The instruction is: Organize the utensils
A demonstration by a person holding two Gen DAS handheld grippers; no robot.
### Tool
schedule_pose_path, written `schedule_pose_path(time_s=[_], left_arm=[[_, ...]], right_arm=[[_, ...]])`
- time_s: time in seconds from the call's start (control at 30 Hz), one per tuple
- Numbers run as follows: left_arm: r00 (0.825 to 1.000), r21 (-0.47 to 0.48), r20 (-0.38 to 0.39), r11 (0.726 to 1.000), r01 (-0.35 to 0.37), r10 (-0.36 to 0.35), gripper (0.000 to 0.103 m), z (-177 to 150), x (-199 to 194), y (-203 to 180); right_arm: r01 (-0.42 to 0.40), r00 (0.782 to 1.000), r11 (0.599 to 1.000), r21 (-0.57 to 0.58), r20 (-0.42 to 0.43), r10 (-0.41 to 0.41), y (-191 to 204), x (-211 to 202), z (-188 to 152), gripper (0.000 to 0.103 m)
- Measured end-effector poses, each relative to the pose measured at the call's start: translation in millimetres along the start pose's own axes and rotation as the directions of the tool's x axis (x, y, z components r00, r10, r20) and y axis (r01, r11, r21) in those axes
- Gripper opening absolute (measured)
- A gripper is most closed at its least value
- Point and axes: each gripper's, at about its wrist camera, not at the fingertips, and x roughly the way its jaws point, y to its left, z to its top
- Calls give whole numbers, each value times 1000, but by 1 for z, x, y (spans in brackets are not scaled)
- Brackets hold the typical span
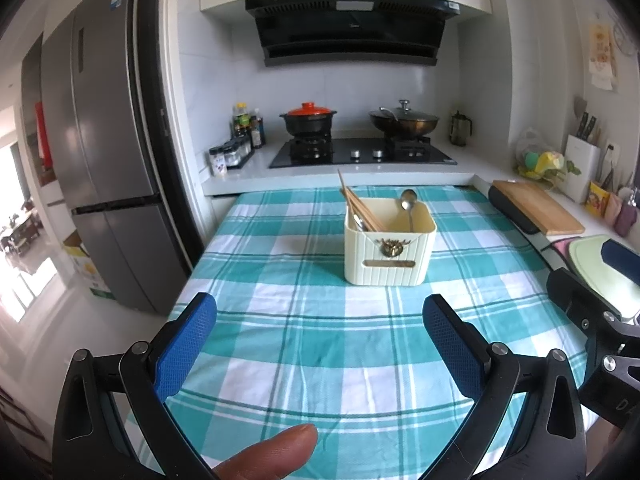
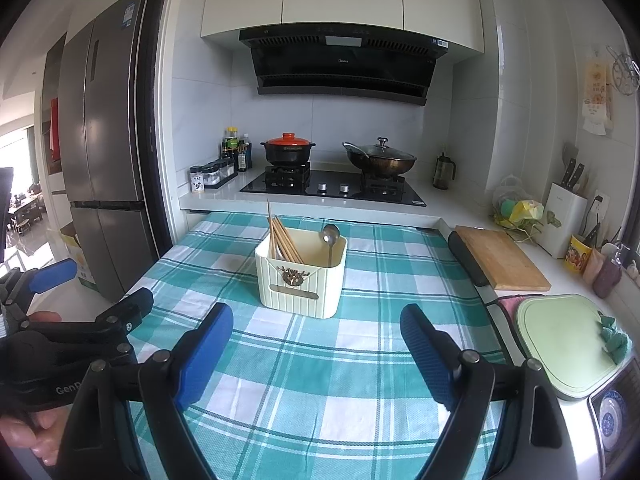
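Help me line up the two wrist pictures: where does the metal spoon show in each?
Left wrist view: the metal spoon stands in the right part of the cream utensil holder, above centre.
Right wrist view: the spoon stands at the holder's right, centre frame.
Shared landmark: the bundle of chopsticks left of the spoon.

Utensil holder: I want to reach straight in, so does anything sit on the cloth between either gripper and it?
Nothing visible does. Only bare checked tablecloth lies between the utensil holder and the left gripper or right gripper, both with jaws open.
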Motion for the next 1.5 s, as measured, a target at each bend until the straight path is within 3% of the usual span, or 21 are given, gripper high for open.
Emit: schedule_pose_path(time_s=[1.5], left_arm=[[1000, -2, 8, 1000, 6, -6, 103, 1, -5, -3]], right_arm=[[-4, 1000, 1000, -9, 2, 4, 1, -4, 1, 87]])
